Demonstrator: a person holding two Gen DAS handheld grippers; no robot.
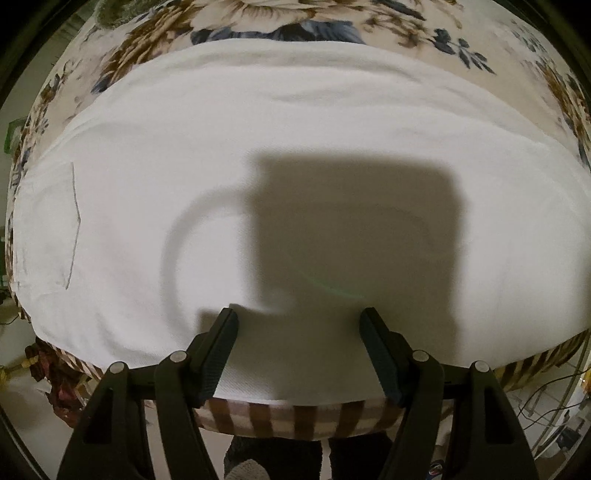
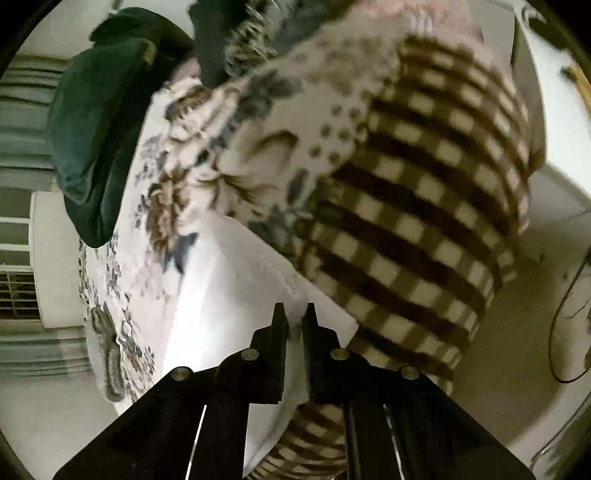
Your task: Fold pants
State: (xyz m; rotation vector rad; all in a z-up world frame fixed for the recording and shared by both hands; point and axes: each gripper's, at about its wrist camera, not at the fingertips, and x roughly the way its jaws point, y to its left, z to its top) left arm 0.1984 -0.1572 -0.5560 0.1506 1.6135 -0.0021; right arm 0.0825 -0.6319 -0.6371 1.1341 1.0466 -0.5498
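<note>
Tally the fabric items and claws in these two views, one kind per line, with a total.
White cotton pants: 1
Floral-and-checked patterned blanket: 1
Dark green cloth heap: 1
Black two-finger claws: 2, the left claw open, the right claw shut on the pants
Total: 5

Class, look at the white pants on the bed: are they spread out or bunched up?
Spread out. The white pants lie broad and mostly flat across the floral blanket, with only shallow creases; the right gripper pinches one edge.
</note>
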